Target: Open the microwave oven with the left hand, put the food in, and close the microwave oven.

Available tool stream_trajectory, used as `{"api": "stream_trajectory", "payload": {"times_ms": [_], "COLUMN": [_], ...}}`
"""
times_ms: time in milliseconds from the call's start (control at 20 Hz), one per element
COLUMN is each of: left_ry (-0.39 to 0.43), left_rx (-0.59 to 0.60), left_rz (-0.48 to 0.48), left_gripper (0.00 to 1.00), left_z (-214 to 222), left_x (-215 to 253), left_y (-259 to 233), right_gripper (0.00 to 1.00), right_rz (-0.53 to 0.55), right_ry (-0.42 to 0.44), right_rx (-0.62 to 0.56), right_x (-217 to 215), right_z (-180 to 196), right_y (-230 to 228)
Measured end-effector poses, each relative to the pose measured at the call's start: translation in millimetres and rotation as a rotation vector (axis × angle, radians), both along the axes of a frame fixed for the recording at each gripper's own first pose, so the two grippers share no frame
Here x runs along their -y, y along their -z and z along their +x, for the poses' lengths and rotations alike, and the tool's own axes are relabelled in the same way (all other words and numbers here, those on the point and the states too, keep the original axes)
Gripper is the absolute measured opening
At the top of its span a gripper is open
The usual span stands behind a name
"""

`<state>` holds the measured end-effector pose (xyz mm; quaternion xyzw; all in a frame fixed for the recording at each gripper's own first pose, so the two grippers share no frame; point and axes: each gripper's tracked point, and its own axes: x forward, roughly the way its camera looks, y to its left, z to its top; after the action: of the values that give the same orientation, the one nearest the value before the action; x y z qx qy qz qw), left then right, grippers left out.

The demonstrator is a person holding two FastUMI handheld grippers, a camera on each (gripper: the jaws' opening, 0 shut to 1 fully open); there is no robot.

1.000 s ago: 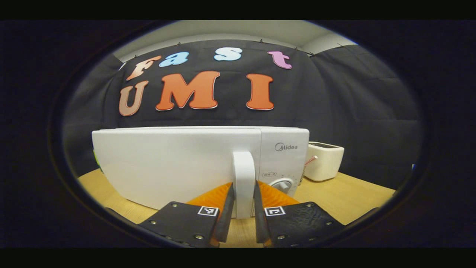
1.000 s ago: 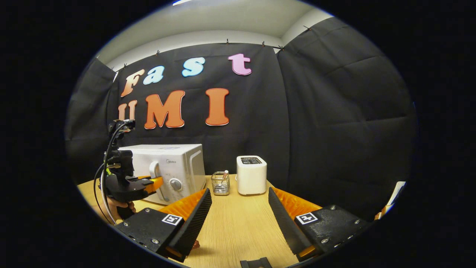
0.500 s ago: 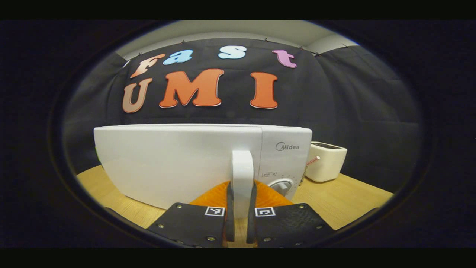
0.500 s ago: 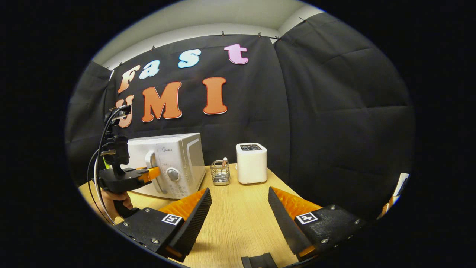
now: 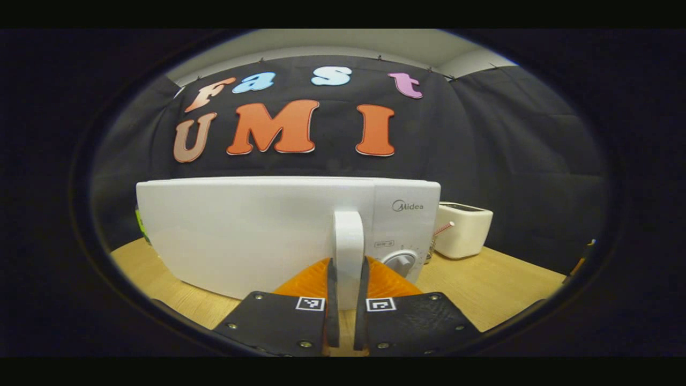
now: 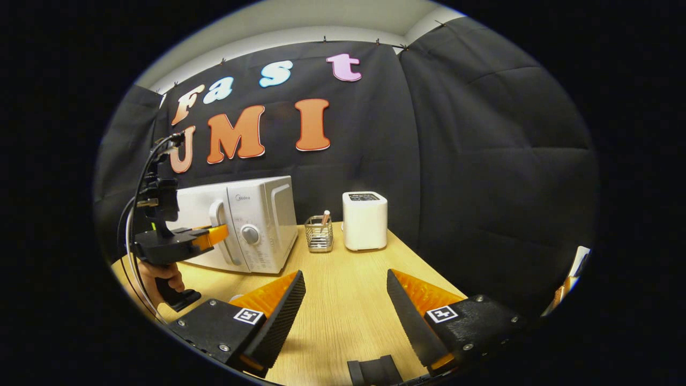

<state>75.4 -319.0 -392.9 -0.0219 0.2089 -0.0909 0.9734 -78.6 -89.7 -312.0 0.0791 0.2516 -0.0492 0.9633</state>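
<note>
A staged recording booth dressed as a kitchen corner. Black cloth walls [image 6: 471, 161] hang clipped behind a light wooden table [image 6: 353, 300]. On it, right of the white boxy microwave oven [image 6: 252, 225], stand a wire mesh holder [image 6: 319, 236] and a white toaster [image 6: 364, 220].

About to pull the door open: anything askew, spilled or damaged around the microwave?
Nothing stands out. The left hand-held gripper is shut squarely on the door handle, and the microwave sits flat on the table. The toaster and wire basket stand upright.
</note>
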Motion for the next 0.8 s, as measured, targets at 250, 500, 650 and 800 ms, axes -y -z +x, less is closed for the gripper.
{"api": "stream_trajectory", "payload": {"times_ms": [250, 500, 650, 800], "left_ry": [-0.031, -0.002, 0.019, 0.048], "left_rx": [0.018, 0.065, 0.044, 0.057], "left_rz": [-0.041, -0.025, -0.043, -0.036], "left_gripper": [0.11, 0.10, 0.07, 0.11], "left_z": [-1, -19, -39, -65], "left_x": [-1, -4, -8, -18], "left_y": [-3, -16, -18, -28], "right_gripper": [0.95, 0.95, 0.95, 0.95], "right_rz": [-0.015, -0.014, 0.015, 0.024], "right_ry": [-0.009, -0.003, -0.008, -0.014], "right_rx": [-0.025, -0.043, -0.056, -0.061], "right_x": [-2, 2, -4, -10], "right_z": [-4, -2, -1, -3], "right_y": [8, 17, 21, 22]}}
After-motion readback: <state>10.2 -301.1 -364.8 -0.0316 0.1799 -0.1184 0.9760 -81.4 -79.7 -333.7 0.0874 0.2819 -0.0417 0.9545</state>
